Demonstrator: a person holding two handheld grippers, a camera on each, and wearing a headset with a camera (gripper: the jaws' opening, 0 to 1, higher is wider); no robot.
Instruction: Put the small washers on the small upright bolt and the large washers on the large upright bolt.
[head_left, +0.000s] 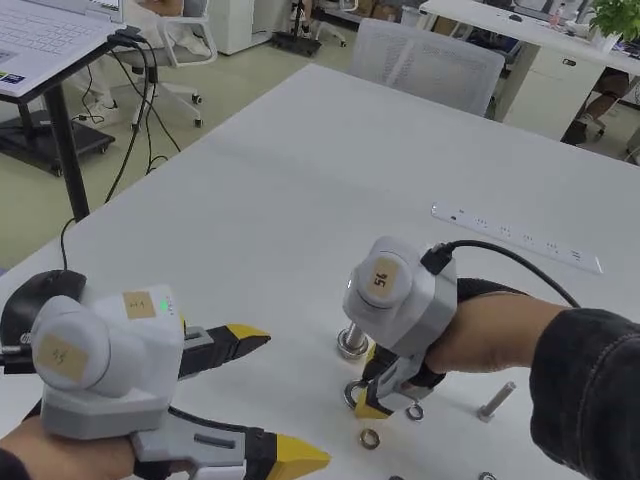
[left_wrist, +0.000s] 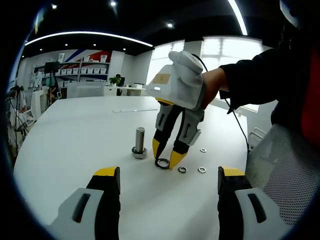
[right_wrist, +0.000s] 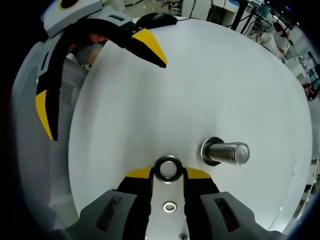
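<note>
My right gripper (right_wrist: 168, 175) is shut on a large steel washer (right_wrist: 168, 168), held low over the white table (head_left: 300, 200). Just beside it the large bolt (right_wrist: 226, 152) stands upright on its head. In the head view the right gripper (head_left: 366, 402) sits just in front of that bolt (head_left: 352, 340). A smaller bolt (head_left: 497, 400) lies on its side to the right. Small washers (head_left: 370, 438) (head_left: 414, 411) lie loose near the jaws. My left gripper (head_left: 280, 400) is open and empty at the front left, pointing at the right gripper (left_wrist: 166, 161).
A white power strip (head_left: 520, 240) lies farther back on the right. A mesh chair (head_left: 425, 60) stands at the table's far edge. A laptop (head_left: 50, 35) on a stand is off to the left. A dark rounded object (head_left: 40, 295) rests by the left gripper.
</note>
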